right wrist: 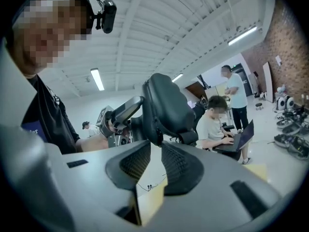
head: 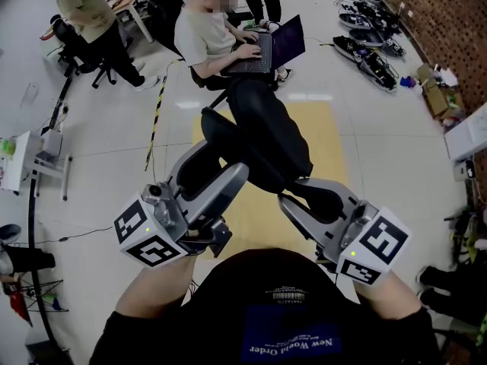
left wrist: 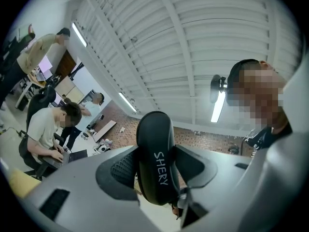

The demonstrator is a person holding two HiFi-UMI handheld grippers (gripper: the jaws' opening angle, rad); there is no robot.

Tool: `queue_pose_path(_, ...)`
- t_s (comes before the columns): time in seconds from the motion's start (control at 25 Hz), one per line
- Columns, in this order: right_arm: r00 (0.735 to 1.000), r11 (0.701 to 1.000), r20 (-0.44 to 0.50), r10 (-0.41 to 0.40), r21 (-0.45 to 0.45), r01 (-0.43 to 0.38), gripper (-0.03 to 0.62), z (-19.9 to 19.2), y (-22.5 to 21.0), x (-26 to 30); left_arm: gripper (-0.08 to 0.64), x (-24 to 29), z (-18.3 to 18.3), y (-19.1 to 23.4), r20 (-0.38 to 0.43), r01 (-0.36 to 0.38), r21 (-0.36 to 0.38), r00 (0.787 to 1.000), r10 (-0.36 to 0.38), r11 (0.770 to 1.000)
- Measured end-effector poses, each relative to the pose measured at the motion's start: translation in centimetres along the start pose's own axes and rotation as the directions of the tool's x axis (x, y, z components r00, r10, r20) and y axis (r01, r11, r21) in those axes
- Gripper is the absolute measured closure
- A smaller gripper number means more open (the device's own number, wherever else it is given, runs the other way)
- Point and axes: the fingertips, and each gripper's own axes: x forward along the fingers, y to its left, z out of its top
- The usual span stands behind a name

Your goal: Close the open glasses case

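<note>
**Black case aloft, closure not confirmed**

Clamped firm on the glasses case (head: 262,128) at left gripper (left wrist: 155,166), pads hard against both flanks of the shell. Narrowly parted at right gripper (right wrist: 155,149), with the case's edge right at the tips and no pad seen pressing on it. Held in mid-air between both tools, over the floor (head: 365,150), no table beneath.

Judged hazards:
- twisting out of the left clamp under an off-centre push from the right;
- dropping on any loosening, given a smooth, rounded surface;
- pinching shut askew with halves misaligned.

Matte, hard-looking, oblong with rounded ends, white lettering "SHERY" on one side. Two lobes apparently spread in the head view, so likely not yet shut. Beyond, a seated person (head: 199,40) with laptop (head: 278,48), well apart.
</note>
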Motion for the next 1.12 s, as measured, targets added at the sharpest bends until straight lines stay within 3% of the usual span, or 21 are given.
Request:
queue_pose_path(0.16, 1.000, 1.000, 0.001, 0.005, 0.013, -0.005, 0.584, 0.0, -0.2, -0.6, 0.327, 0.1, 0.0, -0.1, -0.001, 0.009, -0.008, 1.000, -0.009, 1.000)
queue_pose_path(0.52, 0.998, 0.998, -0.028, 0.056, 0.041, -0.055, 0.601, -0.3, -0.1, -1.2, 0.327, 0.3, -0.2, -0.1, -0.041, 0.028, 0.010, 0.999, -0.027, 1.000)
queue_pose_path(0.8, 0.991, 0.991, -0.048, 0.126, 0.047, -0.123, 0.607, -0.8, 0.8, -1.2, 0.328, -0.7, -0.8, 0.6, -0.014, 0.096, -0.168, 0.995, -0.100, 0.981)
queue_pose_path(1.12, 0.984, 0.986, -0.074, 0.160, 0.056, -0.156, 0.607, -0.1, 1.1, 0.3, 0.337, -1.3, 0.2, 2.5, 0.076, 0.185, -0.350, 0.983, -0.169, 0.918)
